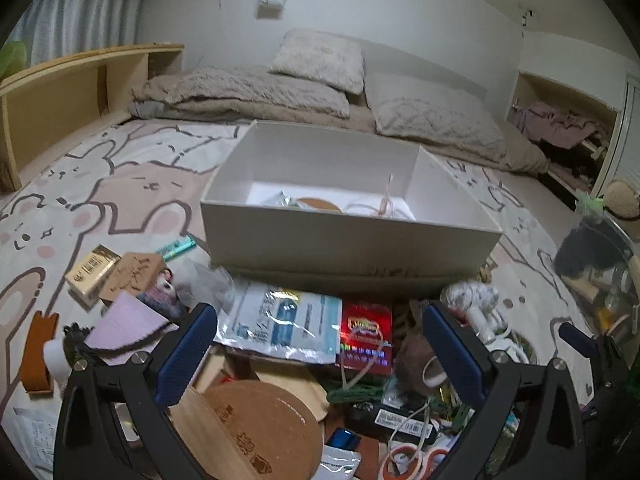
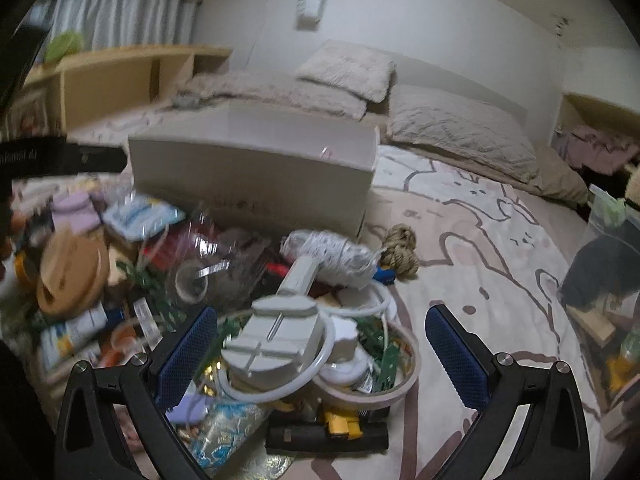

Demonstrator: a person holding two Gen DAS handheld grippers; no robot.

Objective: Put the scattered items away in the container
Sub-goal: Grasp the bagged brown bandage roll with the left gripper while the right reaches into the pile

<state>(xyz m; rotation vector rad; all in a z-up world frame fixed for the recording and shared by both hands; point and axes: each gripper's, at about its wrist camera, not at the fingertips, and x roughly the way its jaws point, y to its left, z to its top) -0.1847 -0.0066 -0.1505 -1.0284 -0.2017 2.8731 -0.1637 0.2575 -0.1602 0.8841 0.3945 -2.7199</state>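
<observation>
A white open box (image 1: pixel 348 236) stands on the patterned bedspread, with a few items on its floor, among them a cork disc (image 1: pixel 319 204) and a thin cord (image 1: pixel 384 204). In front of it lies a heap of clutter: a clear packet (image 1: pixel 284 320), a red packet (image 1: pixel 366 332), a round cork coaster (image 1: pixel 260 424). My left gripper (image 1: pixel 320 356) hangs open over this heap, holding nothing. My right gripper (image 2: pixel 322 354) is open above a white plastic tool (image 2: pixel 280 332) and white rings (image 2: pixel 372 376). The box (image 2: pixel 252 176) also shows in the blurred right wrist view.
Pillows (image 1: pixel 432 116) and a folded blanket (image 1: pixel 248 92) lie beyond the box. A wooden shelf (image 1: pixel 60 96) runs along the left. A clear bag with dark contents (image 2: pixel 600 272) sits at the right. A rope knot (image 2: pixel 400 252) lies by the box corner. Bare bedspread (image 2: pixel 480 248) stretches to the right.
</observation>
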